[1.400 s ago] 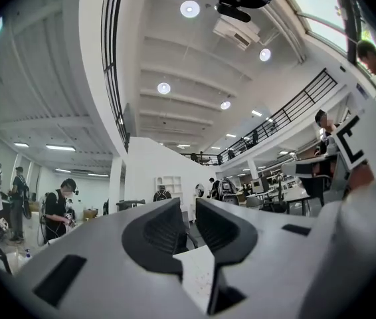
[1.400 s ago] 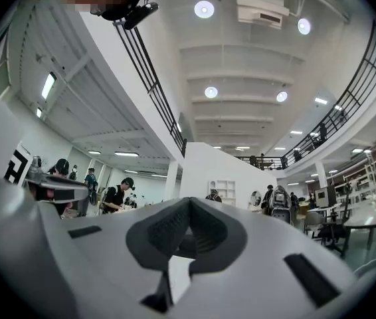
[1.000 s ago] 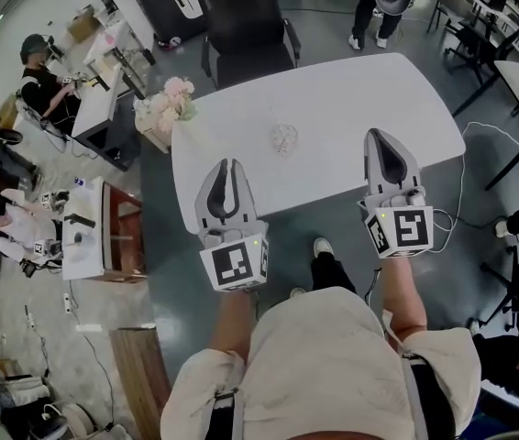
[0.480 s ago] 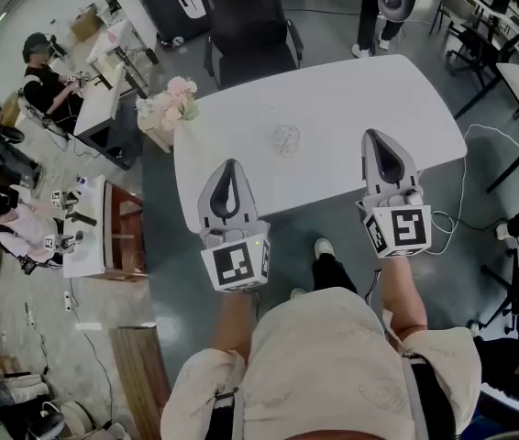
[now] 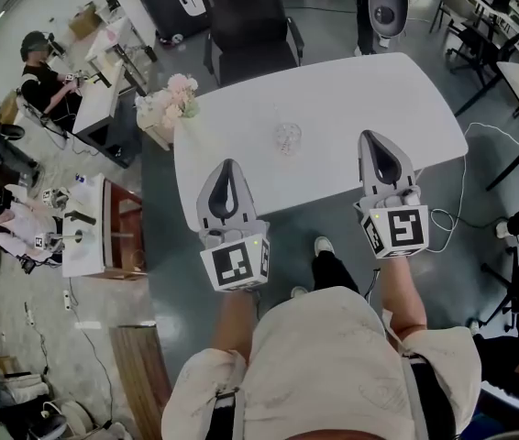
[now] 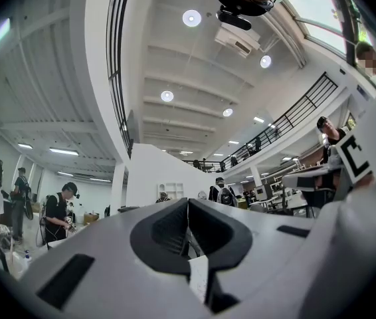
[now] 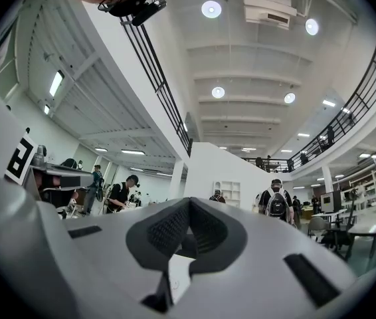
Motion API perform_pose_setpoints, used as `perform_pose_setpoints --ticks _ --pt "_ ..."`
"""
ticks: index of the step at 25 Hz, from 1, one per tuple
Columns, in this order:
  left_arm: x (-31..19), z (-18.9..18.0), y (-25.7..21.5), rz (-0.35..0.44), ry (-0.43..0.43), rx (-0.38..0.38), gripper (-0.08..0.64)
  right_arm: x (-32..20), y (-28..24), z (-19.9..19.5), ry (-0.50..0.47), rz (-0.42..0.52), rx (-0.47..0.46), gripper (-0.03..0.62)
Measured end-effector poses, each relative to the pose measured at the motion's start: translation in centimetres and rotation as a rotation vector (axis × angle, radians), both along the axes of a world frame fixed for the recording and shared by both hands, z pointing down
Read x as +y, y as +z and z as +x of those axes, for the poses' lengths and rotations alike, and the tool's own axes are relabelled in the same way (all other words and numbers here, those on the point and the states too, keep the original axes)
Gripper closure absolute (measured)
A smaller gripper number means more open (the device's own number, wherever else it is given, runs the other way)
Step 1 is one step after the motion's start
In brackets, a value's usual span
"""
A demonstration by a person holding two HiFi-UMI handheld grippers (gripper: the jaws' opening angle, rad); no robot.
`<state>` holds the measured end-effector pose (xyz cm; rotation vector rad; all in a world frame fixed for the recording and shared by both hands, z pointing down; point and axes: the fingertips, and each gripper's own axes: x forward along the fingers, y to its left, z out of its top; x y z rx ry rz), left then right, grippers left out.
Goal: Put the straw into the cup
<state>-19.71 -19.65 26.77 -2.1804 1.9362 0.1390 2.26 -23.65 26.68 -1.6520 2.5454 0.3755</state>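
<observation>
A small clear glass cup (image 5: 286, 138) stands near the middle of the white table (image 5: 351, 99). I cannot make out a straw at this size. My left gripper (image 5: 228, 164) hangs over the table's near left edge, jaws closed tip to tip, nothing between them. My right gripper (image 5: 375, 137) is over the near right part of the table, also shut and empty. Both are nearer to me than the cup, one on each side of it. The left gripper (image 6: 188, 201) and right gripper (image 7: 189, 201) views point up at ceiling and hall and show no cup or straw.
A black chair (image 5: 248, 21) stands at the table's far side. Pink flowers (image 5: 171, 99) sit off its left corner. A cable (image 5: 452, 218) trails on the floor at right. Desks and people fill the left edge; a white robot (image 5: 386, 7) stands beyond the table.
The left gripper's jaws, slightly parted a second ago, have come together. Both grippers stay in nearly the same place; the right one has edged slightly forward.
</observation>
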Motion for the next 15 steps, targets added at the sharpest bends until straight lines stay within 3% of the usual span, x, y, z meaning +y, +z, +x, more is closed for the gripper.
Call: perform_pose_setpoints --ticks 15 --pt "-1.1 -0.9 0.7 -0.01 -0.006 0.013 0.554 -1.0 0.4 -0.8 0.013 -0.009 0.012 0.592"
